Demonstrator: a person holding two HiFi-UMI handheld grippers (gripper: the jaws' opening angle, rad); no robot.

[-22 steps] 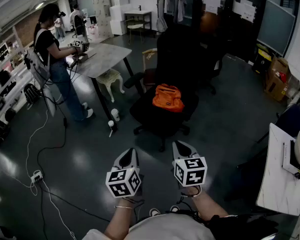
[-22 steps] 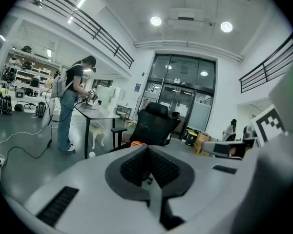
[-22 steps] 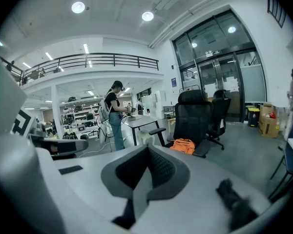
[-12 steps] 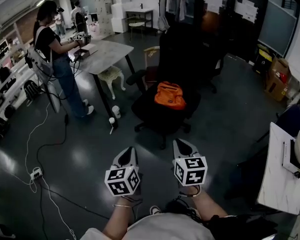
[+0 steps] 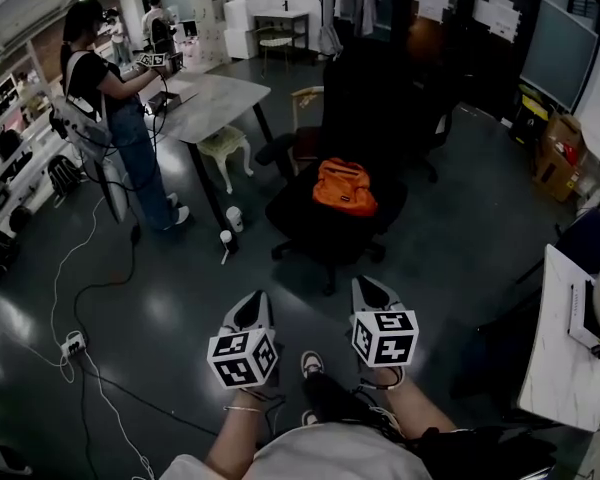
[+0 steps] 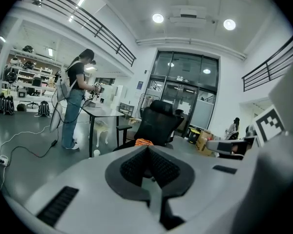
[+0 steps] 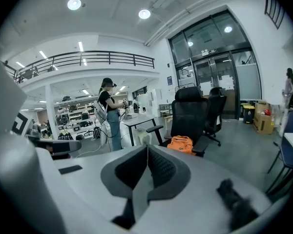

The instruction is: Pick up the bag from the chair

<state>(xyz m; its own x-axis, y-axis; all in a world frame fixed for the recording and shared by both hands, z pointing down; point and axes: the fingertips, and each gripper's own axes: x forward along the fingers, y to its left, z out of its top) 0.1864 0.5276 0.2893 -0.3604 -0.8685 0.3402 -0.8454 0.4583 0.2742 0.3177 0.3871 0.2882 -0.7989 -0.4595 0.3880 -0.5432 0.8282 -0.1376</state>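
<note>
An orange bag [image 5: 344, 187] lies on the seat of a black office chair [image 5: 352, 108] ahead of me. The bag [image 7: 181, 144] also shows in the right gripper view, and a sliver of it [image 6: 143, 142] peeks over the jaws in the left gripper view. My left gripper [image 5: 252, 309] and right gripper [image 5: 369, 291] are held side by side, low and well short of the chair. Both have their jaws pressed together with nothing between them.
A person [image 5: 115, 108] stands at a marble-topped table [image 5: 206, 104] left of the chair. Cables and a power strip [image 5: 72, 345] run over the floor on the left. A white desk [image 5: 570, 353] stands at the right, cardboard boxes [image 5: 560, 148] farther back.
I have stepped a little closer to the chair; my foot now shows between the grippers. Both grippers keep their pose and stay shut.
</note>
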